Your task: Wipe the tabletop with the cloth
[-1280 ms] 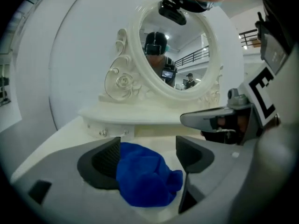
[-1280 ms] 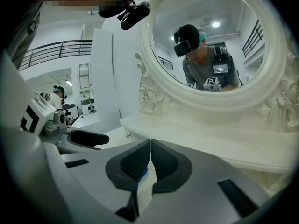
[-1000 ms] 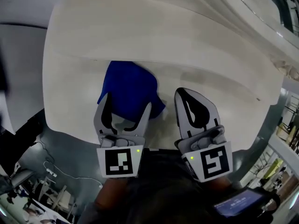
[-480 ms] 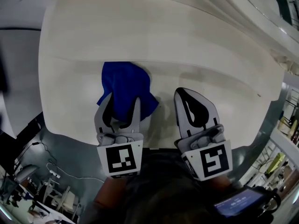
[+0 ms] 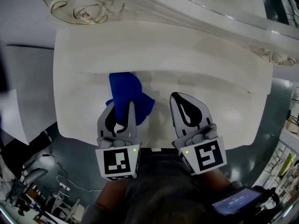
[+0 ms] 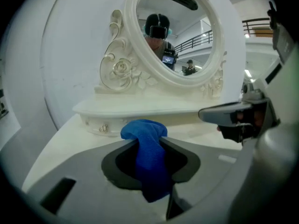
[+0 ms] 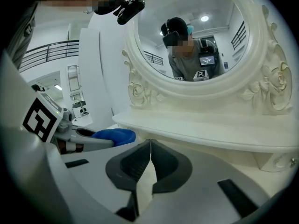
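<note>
The left gripper (image 5: 121, 107) has just been closing its jaws, and they now pinch a bunched fold of the blue cloth (image 5: 124, 90). The rest of the cloth reaches ahead over the white worktop (image 5: 205, 78), near its front edge. The right gripper (image 5: 176, 97) is just beside it, jaws pressed together on nothing.

The cloth looks soft, light and limp. It should drag and fold rather than push, so a hold on a gathered bunch, with a broad part trailing flat, suits wiping.

The head view shows how much cloth lies beyond the jaws. The left gripper view shows the pinch itself, a tail hanging below and the mirror (image 6: 175, 31) behind.
</note>
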A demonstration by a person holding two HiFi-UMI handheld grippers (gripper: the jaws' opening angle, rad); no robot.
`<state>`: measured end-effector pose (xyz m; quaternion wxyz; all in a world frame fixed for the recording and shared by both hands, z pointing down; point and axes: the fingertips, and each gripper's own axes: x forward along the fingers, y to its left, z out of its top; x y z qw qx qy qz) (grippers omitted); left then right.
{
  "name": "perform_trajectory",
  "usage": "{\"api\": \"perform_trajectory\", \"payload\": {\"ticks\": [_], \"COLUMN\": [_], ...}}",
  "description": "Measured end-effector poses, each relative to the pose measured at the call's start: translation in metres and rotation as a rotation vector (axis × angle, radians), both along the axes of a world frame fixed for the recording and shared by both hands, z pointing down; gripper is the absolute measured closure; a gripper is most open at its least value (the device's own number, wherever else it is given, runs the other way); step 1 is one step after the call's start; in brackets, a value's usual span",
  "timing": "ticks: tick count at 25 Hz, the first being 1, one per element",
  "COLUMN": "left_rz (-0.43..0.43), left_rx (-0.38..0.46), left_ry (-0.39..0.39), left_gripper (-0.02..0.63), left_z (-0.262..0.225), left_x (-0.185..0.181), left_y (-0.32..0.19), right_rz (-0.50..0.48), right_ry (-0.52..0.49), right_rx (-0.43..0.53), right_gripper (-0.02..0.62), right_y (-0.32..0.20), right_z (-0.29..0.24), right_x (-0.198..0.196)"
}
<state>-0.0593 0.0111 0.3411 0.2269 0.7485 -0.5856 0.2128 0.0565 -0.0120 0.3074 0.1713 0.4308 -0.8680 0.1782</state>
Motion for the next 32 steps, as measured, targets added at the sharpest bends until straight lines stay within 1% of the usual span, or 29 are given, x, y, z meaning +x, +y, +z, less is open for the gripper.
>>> {"api": "perform_trajectory", "payload": {"ticks": [5, 10, 14, 18, 21, 23, 28, 32], "left_rz": [0.049, 0.128, 0.182, 0.225, 0.24, 0.246, 0.271, 0.269], "left_rx": [0.084, 0.16, 0.2, 0.221, 0.215, 0.193, 0.085, 0.025], "left_ry": [0.018, 0.046, 0.072, 0.074, 0.07, 0.061, 0.043, -0.019], "left_gripper": [0.503, 0.509, 0.509, 0.509, 0.509, 0.509, 0.509, 0.509], "left_z": [-0.058, -0.107, -0.133, -0.146, -0.142, -0.131, -0.08, -0.046], "left_x": [0.02, 0.055, 0.084, 0.111, 0.124, 0.131, 0.147, 0.149], "left_y": [-0.016, -0.043, -0.069, -0.086, -0.097, -0.105, -0.122, -0.131], "right_rz": [0.019, 0.073, 0.131, 0.171, 0.194, 0.208, 0.226, 0.236], "right_ry": [-0.039, -0.059, -0.083, -0.1, -0.108, -0.111, -0.106, -0.112], "right_rx": [0.045, 0.096, 0.141, 0.15, 0.136, 0.114, 0.051, 0.023], "right_gripper": [0.58, 0.58, 0.58, 0.58, 0.58, 0.58, 0.58, 0.58], "right_y": [-0.004, -0.013, -0.023, -0.027, -0.029, -0.029, -0.028, -0.031], "right_z": [-0.036, -0.072, -0.089, -0.093, -0.086, -0.077, -0.049, -0.033], "right_x": [0.011, 0.038, 0.062, 0.081, 0.093, 0.101, 0.116, 0.126]}}
